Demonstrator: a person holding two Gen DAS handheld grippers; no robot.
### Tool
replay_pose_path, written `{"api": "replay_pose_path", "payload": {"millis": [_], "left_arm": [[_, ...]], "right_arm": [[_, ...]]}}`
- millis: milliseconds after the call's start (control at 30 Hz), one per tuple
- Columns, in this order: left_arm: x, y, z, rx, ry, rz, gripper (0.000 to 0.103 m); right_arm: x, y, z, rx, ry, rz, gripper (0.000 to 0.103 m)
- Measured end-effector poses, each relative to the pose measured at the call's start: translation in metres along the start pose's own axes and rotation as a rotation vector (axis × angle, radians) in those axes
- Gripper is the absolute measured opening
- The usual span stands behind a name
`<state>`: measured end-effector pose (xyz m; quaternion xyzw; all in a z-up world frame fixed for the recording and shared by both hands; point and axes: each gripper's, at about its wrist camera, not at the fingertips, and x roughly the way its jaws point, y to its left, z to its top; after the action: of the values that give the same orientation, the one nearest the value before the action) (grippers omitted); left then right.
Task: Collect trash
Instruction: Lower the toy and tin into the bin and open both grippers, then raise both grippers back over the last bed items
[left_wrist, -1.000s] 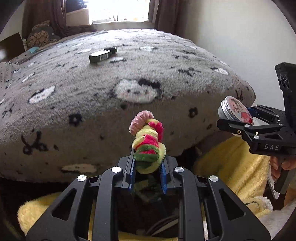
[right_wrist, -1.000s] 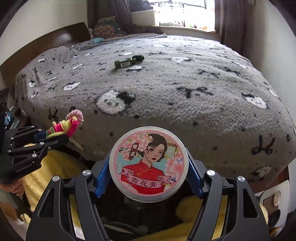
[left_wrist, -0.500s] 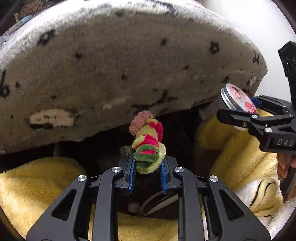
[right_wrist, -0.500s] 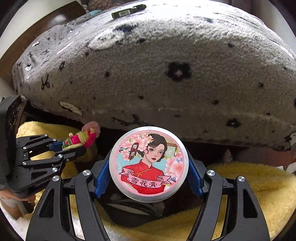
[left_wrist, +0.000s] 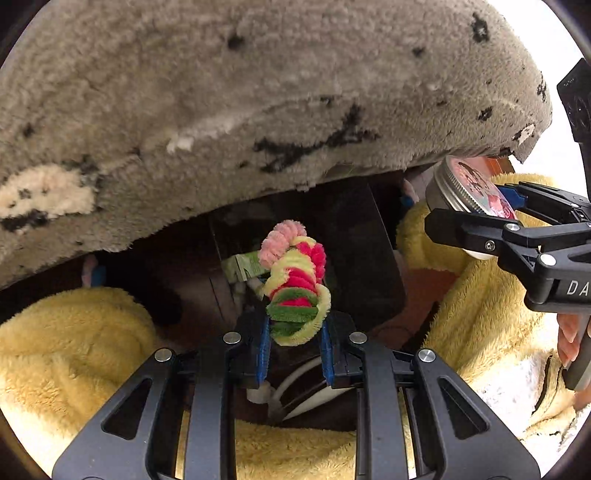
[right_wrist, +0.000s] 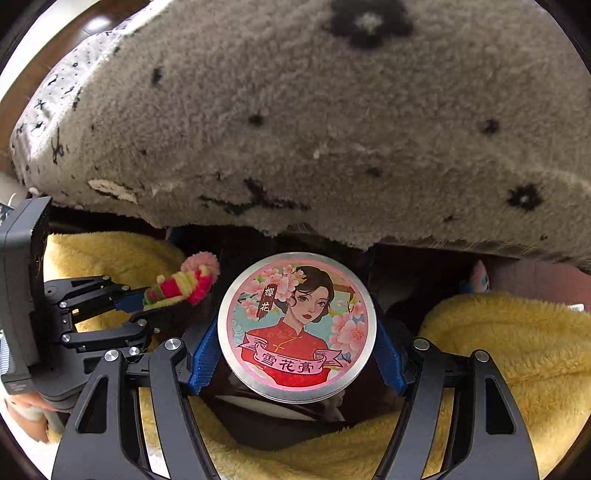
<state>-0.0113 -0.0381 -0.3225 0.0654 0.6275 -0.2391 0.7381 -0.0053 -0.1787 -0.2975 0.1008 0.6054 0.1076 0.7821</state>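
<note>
My left gripper (left_wrist: 294, 345) is shut on a twisted pipe-cleaner bundle (left_wrist: 295, 284) of pink, yellow, red and green. It also shows in the right wrist view (right_wrist: 181, 284). My right gripper (right_wrist: 295, 354) is shut on a round metal tin (right_wrist: 297, 326) with a picture of a woman on its lid; the tin also shows in the left wrist view (left_wrist: 469, 188). Both grippers hang low in front of the bed's edge, over a dark bin (left_wrist: 354, 258) that holds some green packaging (left_wrist: 243, 264).
The grey fleece bedspread (left_wrist: 258, 92) overhangs above. A yellow plush blanket (left_wrist: 74, 350) lies around the bin on both sides, and shows in the right wrist view (right_wrist: 517, 350) too. White cables (left_wrist: 299, 387) lie below the left gripper.
Both grippers have dropped from above the bed to below its edge and moved in over the dark bin. Each keeps its grip on its object.
</note>
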Motion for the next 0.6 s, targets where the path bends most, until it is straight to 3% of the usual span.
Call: {"api": "replay_pose_path", "payload": {"millis": [300,467,600], "left_arm": [[0.01,-0.002,0.007,0.004,0.02,-0.026,0.023],[-0.003,0.004,0.007,-0.025,0.01,-0.008,0.035],[-0.02,0.012,0.005,-0.041,-0.032,-0.005,0.056]], "right_arm": [[0.015,0.012,0.011,-0.012,0.023,0.014,0.072],[0.012,0.013,0.016,-0.001,0.008,0.017,0.076],[0.004,0.013,0.023,0.006,-0.02,0.014,0.078]]}}
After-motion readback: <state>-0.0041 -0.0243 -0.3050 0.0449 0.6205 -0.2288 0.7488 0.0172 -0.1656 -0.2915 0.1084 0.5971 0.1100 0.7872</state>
